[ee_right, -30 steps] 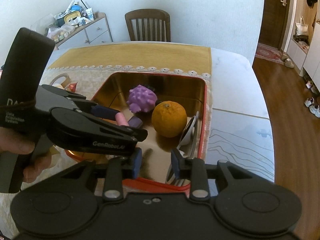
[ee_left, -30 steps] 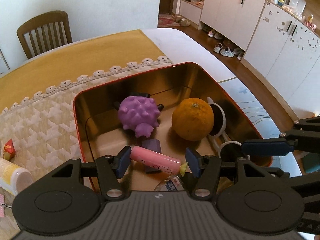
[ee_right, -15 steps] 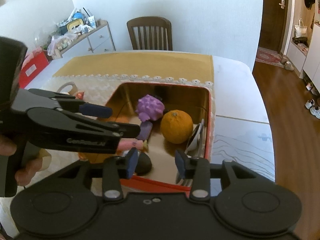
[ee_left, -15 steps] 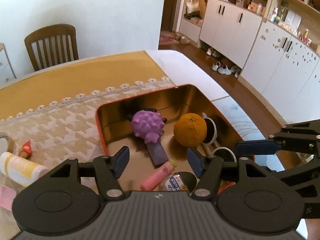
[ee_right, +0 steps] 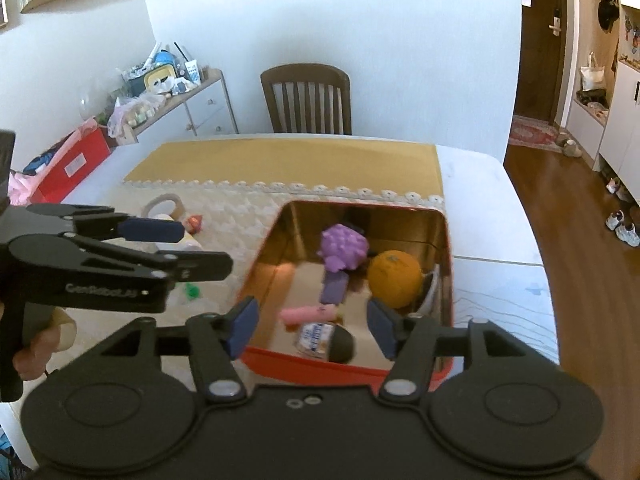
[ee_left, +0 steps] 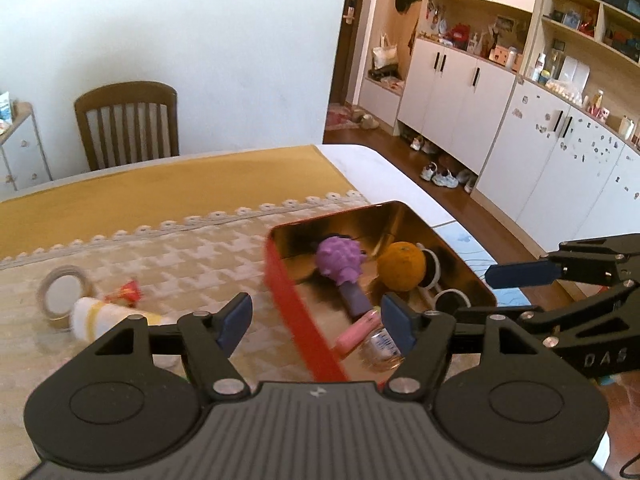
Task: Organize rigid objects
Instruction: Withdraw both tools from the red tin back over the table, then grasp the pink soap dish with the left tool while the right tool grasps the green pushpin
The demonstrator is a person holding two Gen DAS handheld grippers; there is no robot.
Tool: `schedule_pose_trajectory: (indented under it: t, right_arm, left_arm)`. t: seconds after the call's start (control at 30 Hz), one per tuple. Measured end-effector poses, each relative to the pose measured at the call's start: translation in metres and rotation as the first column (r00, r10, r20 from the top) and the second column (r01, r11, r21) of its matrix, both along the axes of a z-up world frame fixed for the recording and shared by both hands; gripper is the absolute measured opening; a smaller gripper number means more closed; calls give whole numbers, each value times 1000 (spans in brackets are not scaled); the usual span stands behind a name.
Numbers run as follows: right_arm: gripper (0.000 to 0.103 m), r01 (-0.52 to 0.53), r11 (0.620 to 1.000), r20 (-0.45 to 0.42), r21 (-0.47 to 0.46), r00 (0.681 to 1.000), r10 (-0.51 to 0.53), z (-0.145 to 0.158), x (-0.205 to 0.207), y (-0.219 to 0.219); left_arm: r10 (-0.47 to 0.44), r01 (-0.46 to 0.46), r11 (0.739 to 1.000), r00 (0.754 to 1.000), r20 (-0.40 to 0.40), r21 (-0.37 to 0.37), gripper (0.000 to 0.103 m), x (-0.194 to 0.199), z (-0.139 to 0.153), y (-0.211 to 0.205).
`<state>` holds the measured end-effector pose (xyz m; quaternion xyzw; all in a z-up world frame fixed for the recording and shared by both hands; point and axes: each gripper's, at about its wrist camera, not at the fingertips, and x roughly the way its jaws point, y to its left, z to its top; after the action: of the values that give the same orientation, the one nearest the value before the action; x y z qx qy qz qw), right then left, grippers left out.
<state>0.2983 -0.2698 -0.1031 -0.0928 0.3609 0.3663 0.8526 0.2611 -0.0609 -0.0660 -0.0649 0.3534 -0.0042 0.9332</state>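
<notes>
A red tin [ee_left: 298, 316] [ee_right: 348, 368] with a gold inside holds a purple spiky toy [ee_left: 338, 258] [ee_right: 344, 246], an orange [ee_left: 401, 266] [ee_right: 394, 278], a pink tube [ee_left: 356, 332] [ee_right: 306, 314] and a small dark-capped bottle [ee_left: 380, 346] [ee_right: 320, 336]. My left gripper [ee_left: 315, 320] [ee_right: 200, 248] hovers above the tin's left wall, its jaws opening with nothing between them. My right gripper [ee_right: 312, 325] [ee_left: 476, 294] hangs over the tin's near wall, jaws opening too, and grips nothing.
On the patterned cloth left of the tin lie a tape roll [ee_left: 60, 292], a white and yellow tube [ee_left: 96, 316], a red wrapper [ee_left: 128, 290] and a small green piece [ee_right: 192, 290]. White cups [ee_left: 430, 264] lean against the tin's right wall. A chair [ee_right: 306, 100] stands behind the table.
Both grippers rose and drew back from the tin, and their jaws spread wider. The pink tube left the left jaws and now lies on the tin's floor beside the bottle.
</notes>
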Motion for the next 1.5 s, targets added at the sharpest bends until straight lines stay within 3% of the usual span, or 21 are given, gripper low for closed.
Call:
schedule_pose_trajectory:
  t: [0.37,0.5,0.6,0.7,1.2,1.5]
  right_arm:
    - [78,-9,1000,25,8,1000,9,2,-37,58]
    - [86,-17,1000,34,8,999,17,-1,-48,80]
    - [100,-19,1000,46,10,999,18,-4,-55,94]
    - [102,-19,1000,50,4,999,19,-10,-61,110]
    - [102,-7,995,11,-104,1000,8,-58,-52,169]
    - [84,-15,983,-31,-181,999,9,-89,-32,189]
  left_arm:
    - [46,-46,999,999,18,9,76,-50,2,71]
    - [70,-70,997,997,24,24,82,-62,-2,93]
    - [93,-94,995,995,22,46,83,-69,-9,110]
    - [109,-109,993,994,8,44,84,-73,-17,126]
    - [136,-124,985,986,-101,117,84,-61,-88,179]
    - [98,-84,988,988,-117,126,84,-52,-114,184]
